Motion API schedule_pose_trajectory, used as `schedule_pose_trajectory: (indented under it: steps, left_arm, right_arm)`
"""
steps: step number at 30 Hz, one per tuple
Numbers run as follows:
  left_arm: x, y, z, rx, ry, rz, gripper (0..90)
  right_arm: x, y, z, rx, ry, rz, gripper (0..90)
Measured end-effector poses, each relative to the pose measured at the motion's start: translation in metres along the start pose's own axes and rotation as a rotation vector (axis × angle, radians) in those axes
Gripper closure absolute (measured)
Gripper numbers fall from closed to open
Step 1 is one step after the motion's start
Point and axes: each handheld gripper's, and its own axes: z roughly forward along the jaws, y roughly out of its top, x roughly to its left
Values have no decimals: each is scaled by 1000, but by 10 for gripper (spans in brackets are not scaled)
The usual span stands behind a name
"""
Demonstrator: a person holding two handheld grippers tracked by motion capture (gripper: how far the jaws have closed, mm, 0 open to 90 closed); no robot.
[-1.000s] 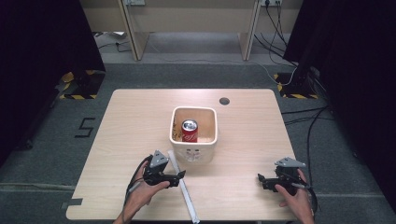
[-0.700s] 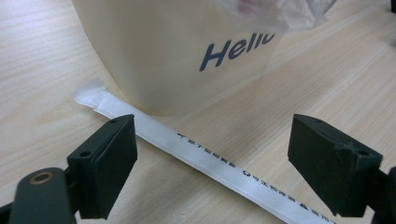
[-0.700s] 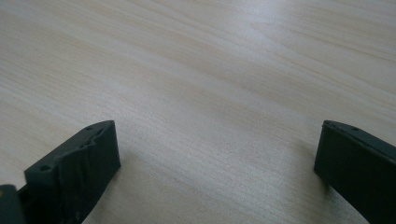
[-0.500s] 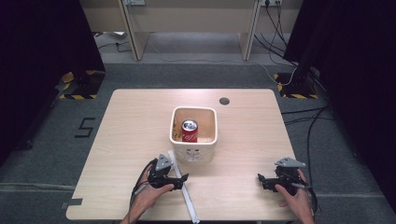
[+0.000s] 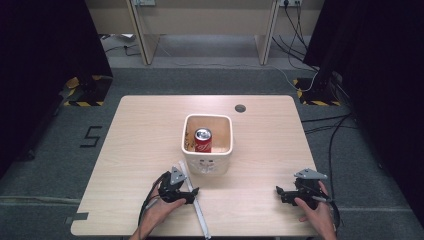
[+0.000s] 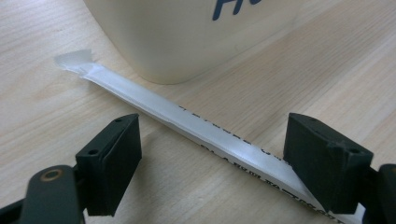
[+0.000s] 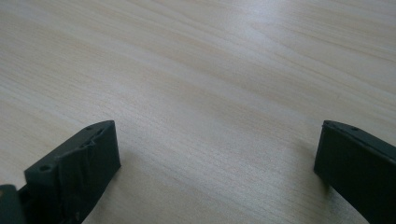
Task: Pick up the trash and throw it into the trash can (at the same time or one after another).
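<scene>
A long paper-wrapped straw [image 5: 199, 212] lies on the wooden table [image 5: 145, 135] just in front of a cream bin [image 5: 220, 162]. A red drink can [image 5: 202, 140] stands upright inside the bin. My left gripper [image 5: 194, 194] is low over the straw, open. In the left gripper view the straw [image 6: 154, 105] runs slantwise between the jaws of my left gripper [image 6: 210, 154] and passes under the right-hand one; the bin [image 6: 177, 37] is close behind. My right gripper [image 5: 279, 192] rests open at the front right, over bare wood [image 7: 215, 70], nothing between the jaws of this right gripper [image 7: 215, 158].
A small round cable hole [image 5: 240, 108] sits in the table's far right part. Grey carpet surrounds the table, with desk legs and cables beyond the far edge. The table's front edge is just below both hands.
My left gripper has edged slightly to the right, closer over the straw. The right gripper, the bin and the can have stayed put.
</scene>
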Motion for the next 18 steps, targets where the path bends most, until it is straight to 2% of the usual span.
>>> schedule_pose_trajectory:
  steps: [3,6,13,18]
  left_arm:
    - [4,0,-1,13,8,6,190]
    - [12,-1,-4,24,33,14,196]
    - [32,-6,-14,34,68,-4,216]
    - [36,-7,-19,29,70,-1,274]
  right_arm:
    - [0,0,0,0,0,0,2]
    - [0,0,0,0,0,0,1]
    - [0,0,0,0,0,0,2]
    - [0,0,0,0,0,0,2]
